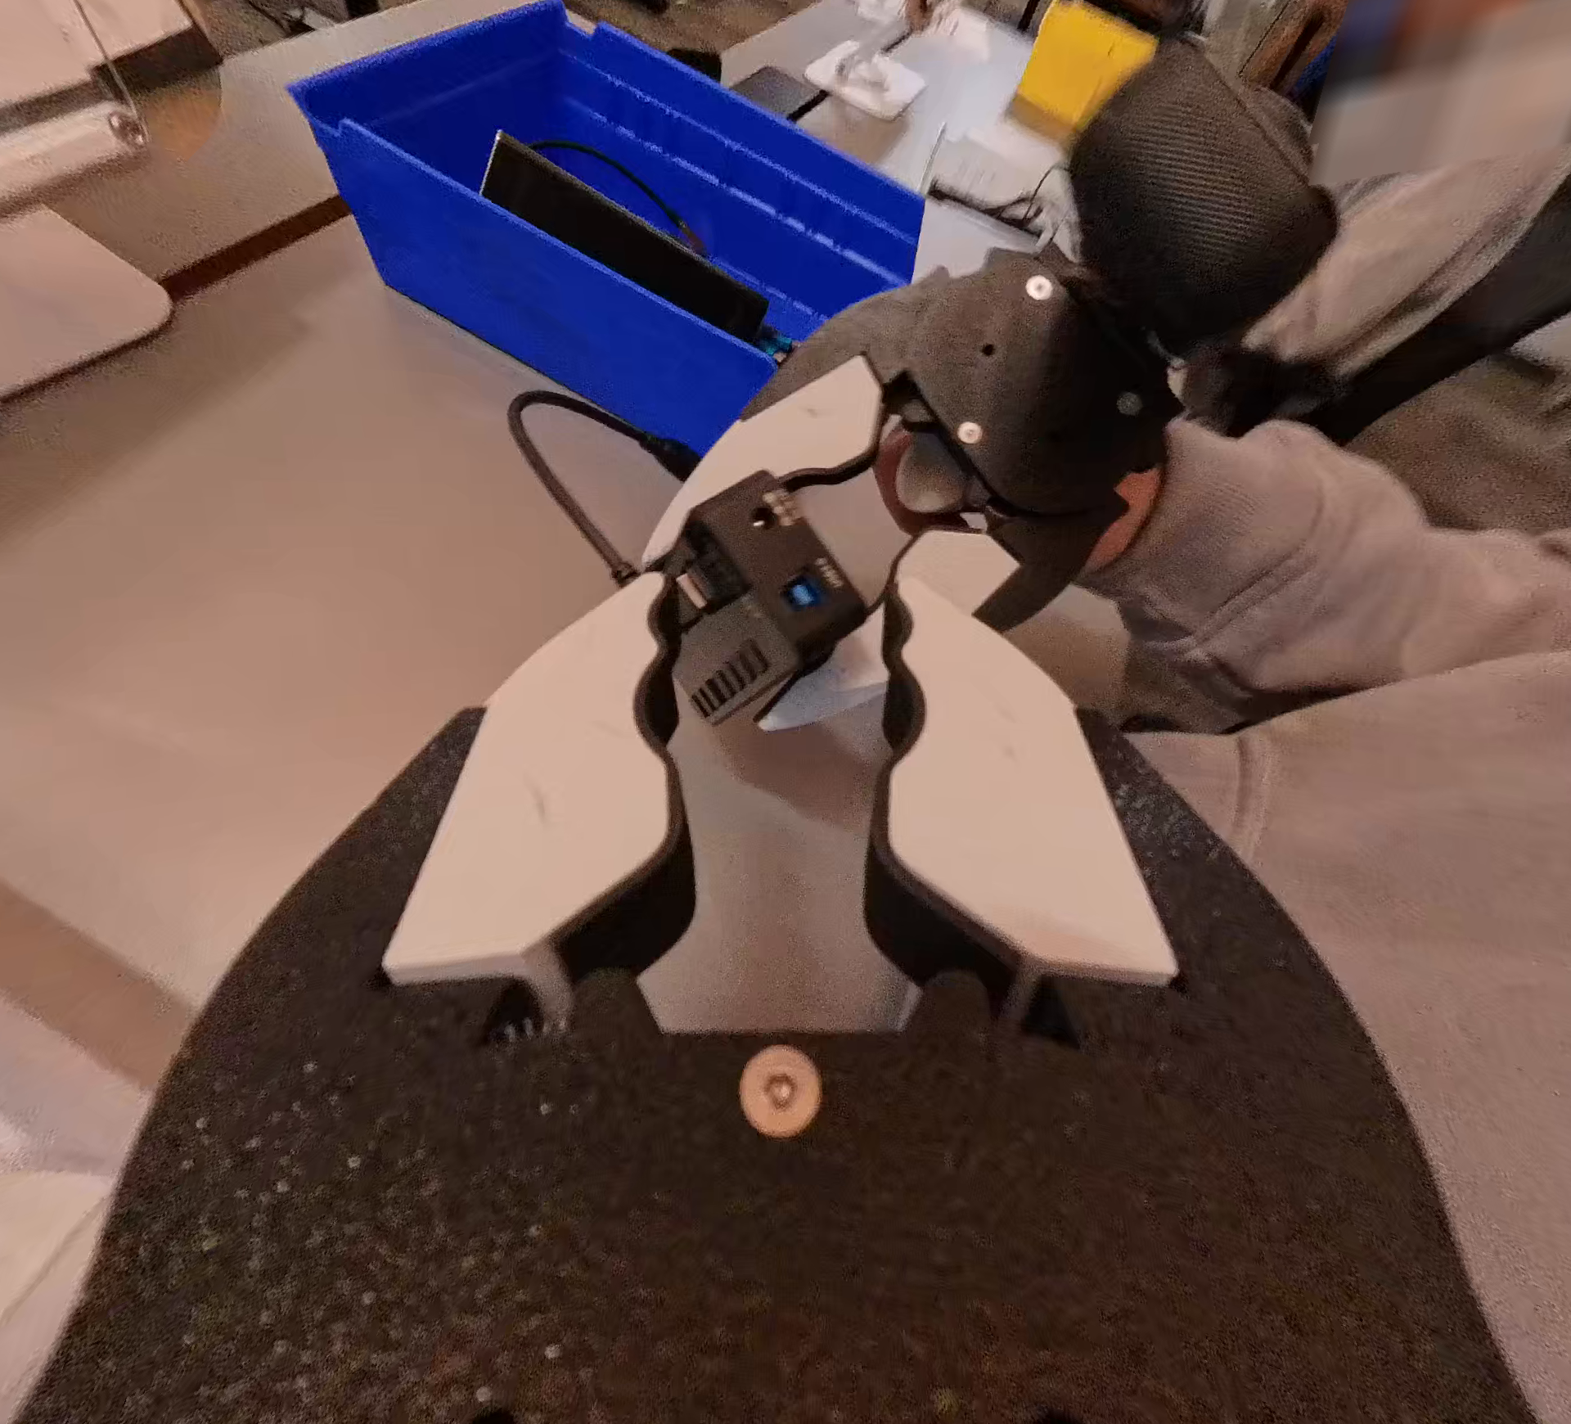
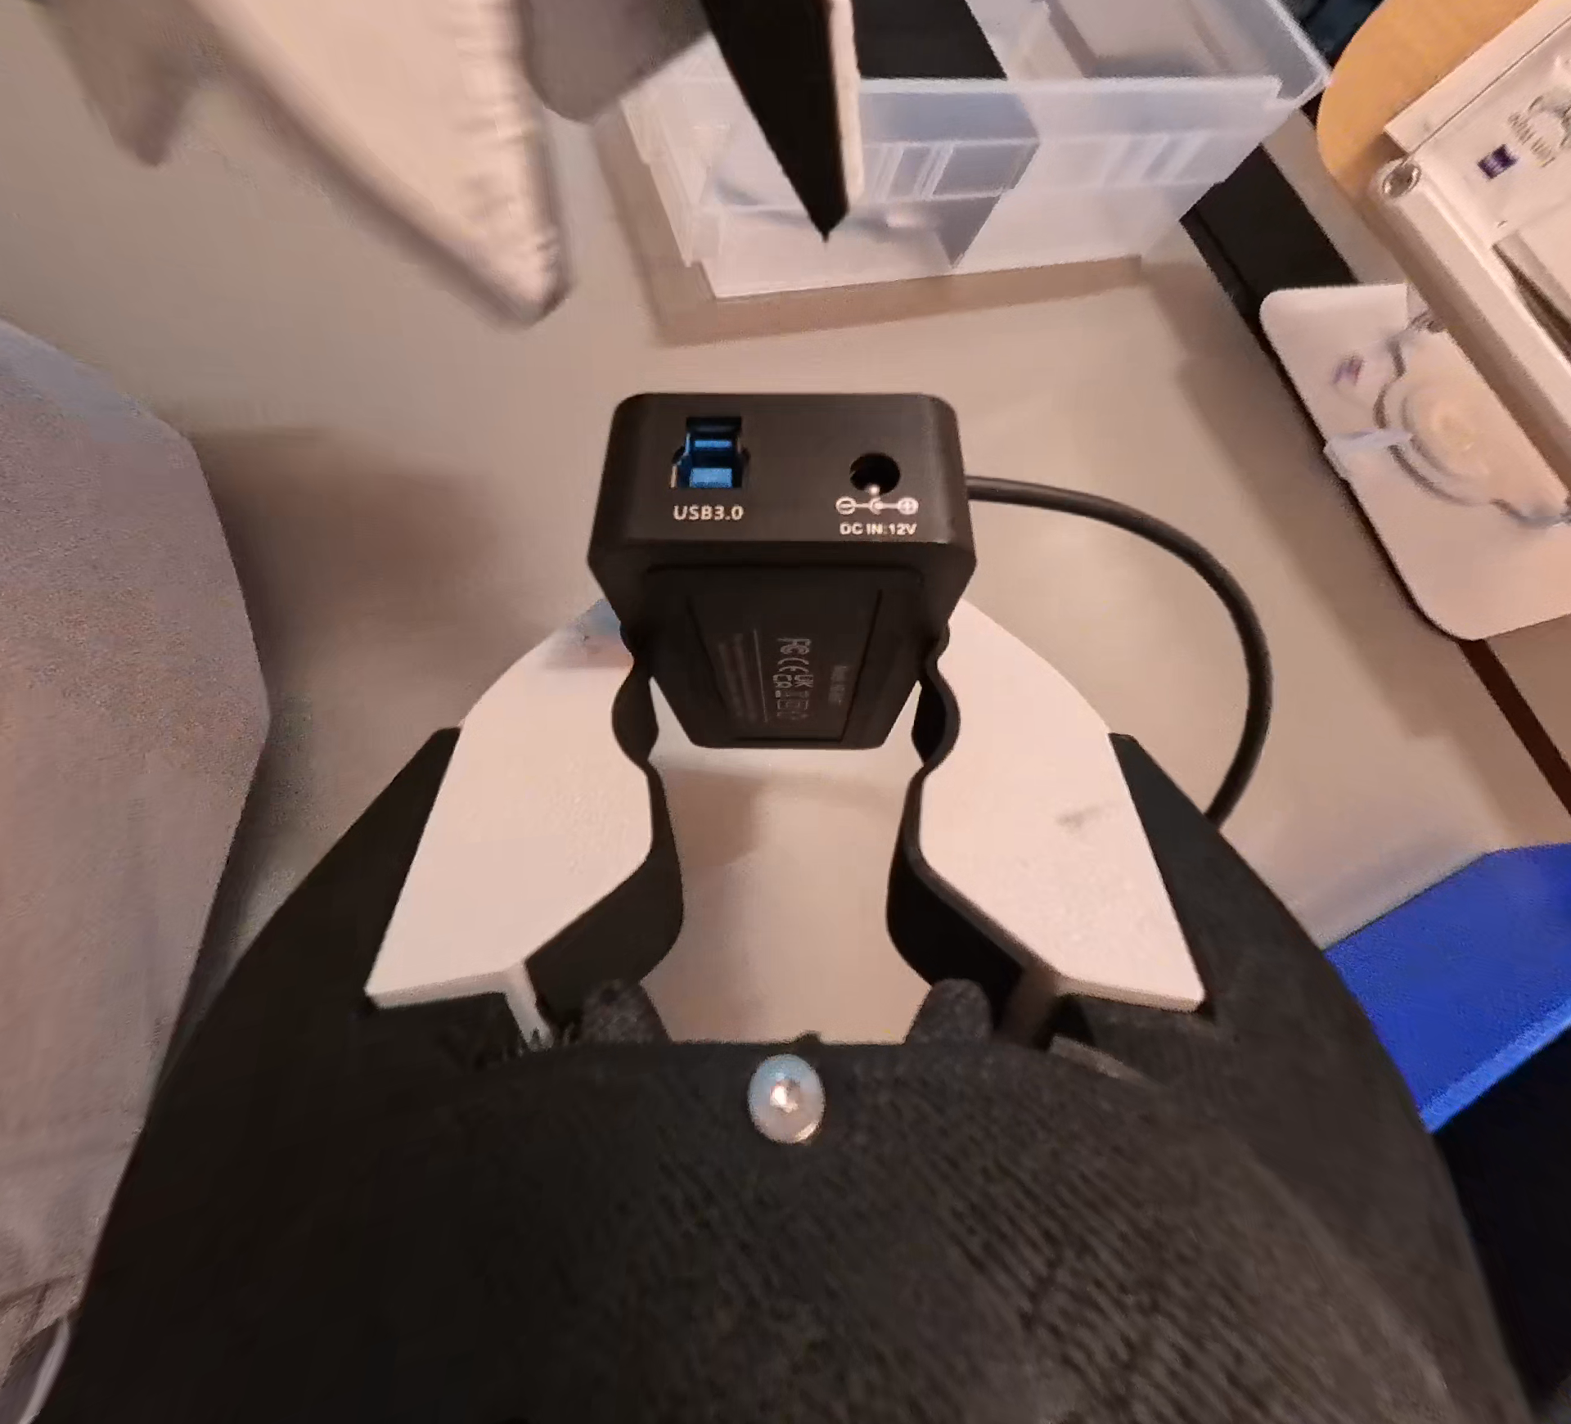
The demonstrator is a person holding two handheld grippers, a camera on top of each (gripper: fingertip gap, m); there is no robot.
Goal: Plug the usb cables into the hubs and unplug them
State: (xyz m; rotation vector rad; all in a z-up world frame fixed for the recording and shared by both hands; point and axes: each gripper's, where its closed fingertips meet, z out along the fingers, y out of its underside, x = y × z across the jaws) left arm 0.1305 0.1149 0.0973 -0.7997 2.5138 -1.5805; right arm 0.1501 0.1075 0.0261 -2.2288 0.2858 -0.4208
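Note:
A black USB hub [image 2: 782, 482] is clamped between the fingers of my right gripper [image 2: 782, 669] and held above the grey table [image 2: 425, 380]. Its end face shows a blue USB port [image 2: 706, 461] and a round power socket [image 2: 876, 478], both empty. A black cable [image 2: 1233, 601] comes out from behind the hub and loops to the right. In the left wrist view my left gripper [image 1: 778, 601] is open, with its tips on either side of the hub [image 1: 765, 601] and not gripping it. The cable [image 1: 544, 482] loops to the hub's port side; the joint there is hidden.
A blue bin [image 1: 552, 295] with a dark flat panel [image 1: 621, 244] stands just beyond the hub. A clear plastic bin [image 2: 1063, 133] sits on the far side in the right wrist view. A person's grey sleeve [image 1: 1318, 575] fills the right. A yellow box [image 1: 1080, 65] stands farther back.

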